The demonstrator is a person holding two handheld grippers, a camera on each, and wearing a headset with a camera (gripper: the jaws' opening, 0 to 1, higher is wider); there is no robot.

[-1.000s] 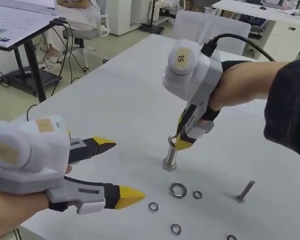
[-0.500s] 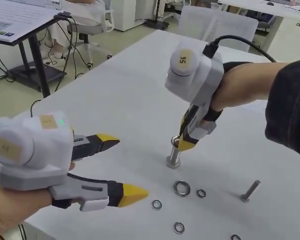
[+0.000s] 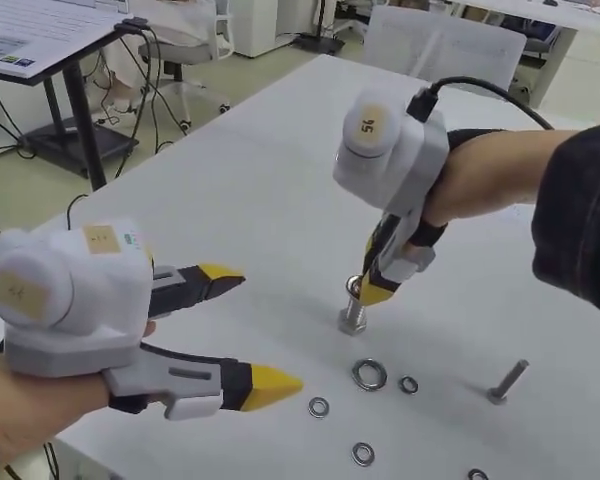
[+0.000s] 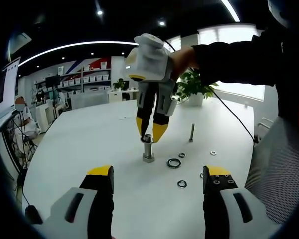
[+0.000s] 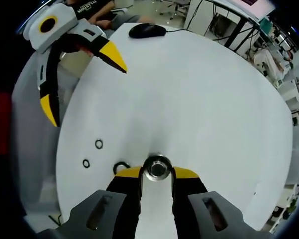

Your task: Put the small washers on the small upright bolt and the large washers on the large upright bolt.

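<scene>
In the head view the right gripper (image 3: 368, 291) pinches a large washer (image 3: 354, 287) between its fingertips, right at the top of the large bolt (image 3: 353, 318). The left gripper (image 3: 252, 328) is spread wide, well apart from it. In the left gripper view the bolt stands ahead of the parted fingers on the white table (image 4: 89, 139), with loose washers (image 4: 174, 163) beside it, the small bolt (image 4: 192, 133) beyond and shelves (image 4: 82, 79) behind. In the right gripper view the ring sits between the fingertips (image 5: 129, 173), and a mouse (image 5: 147, 31) lies far ahead.

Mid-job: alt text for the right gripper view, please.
The right gripper holds a washer between its jaws at the top of the upright bolt, seen end-on. Three loose washers lie on the white table nearby, the open left gripper above them in frame.
</scene>
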